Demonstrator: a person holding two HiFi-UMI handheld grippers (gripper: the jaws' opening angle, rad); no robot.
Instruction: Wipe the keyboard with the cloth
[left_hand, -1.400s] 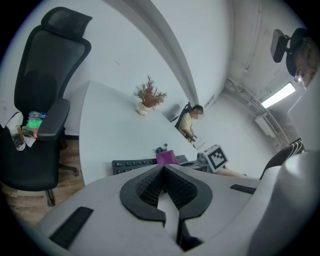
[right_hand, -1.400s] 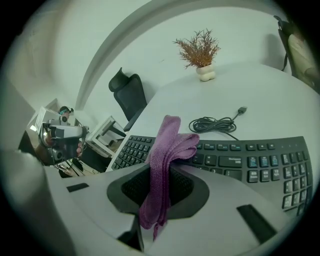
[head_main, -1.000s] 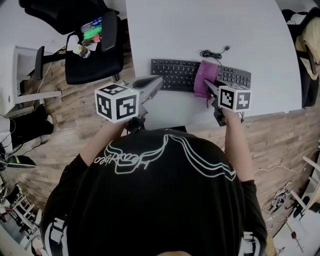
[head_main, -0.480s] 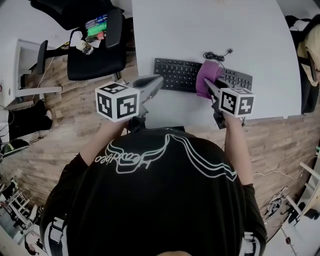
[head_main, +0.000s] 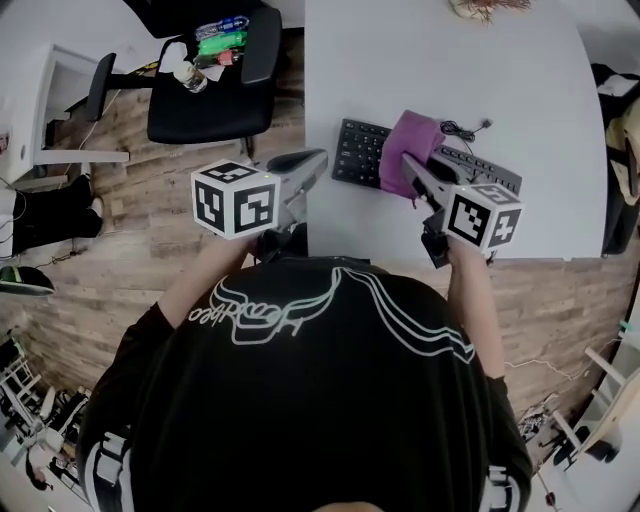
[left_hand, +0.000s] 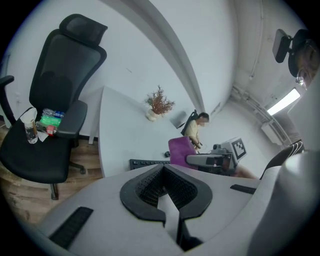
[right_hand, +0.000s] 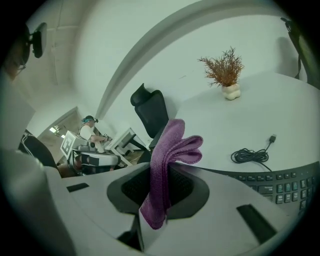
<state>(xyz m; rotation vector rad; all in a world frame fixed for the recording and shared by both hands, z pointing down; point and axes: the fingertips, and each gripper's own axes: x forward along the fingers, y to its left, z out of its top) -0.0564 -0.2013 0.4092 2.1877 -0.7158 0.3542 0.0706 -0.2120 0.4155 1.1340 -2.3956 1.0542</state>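
Note:
A black keyboard (head_main: 357, 152) lies near the front edge of the white table (head_main: 430, 70), with its coiled cable (head_main: 462, 129) behind it. My right gripper (head_main: 412, 170) is shut on a purple cloth (head_main: 405, 150) that drapes over the keyboard's middle. In the right gripper view the purple cloth (right_hand: 165, 170) stands pinched between the jaws, with keyboard keys (right_hand: 285, 187) at the lower right. My left gripper (head_main: 310, 163) hovers left of the table's edge, over the floor, shut and holding nothing. The left gripper view shows the keyboard (left_hand: 147, 162) and cloth (left_hand: 180, 151) ahead.
A black office chair (head_main: 215, 80) with bottles and a cup on its seat stands left of the table. A small dried plant in a white pot (right_hand: 225, 75) sits on the far side of the table. Wooden floor (head_main: 120, 260) surrounds the table.
The head view has shifted, so the table and keyboard sit further right. The right gripper and cloth stay on the keyboard's middle. The left gripper is now off the table's left edge.

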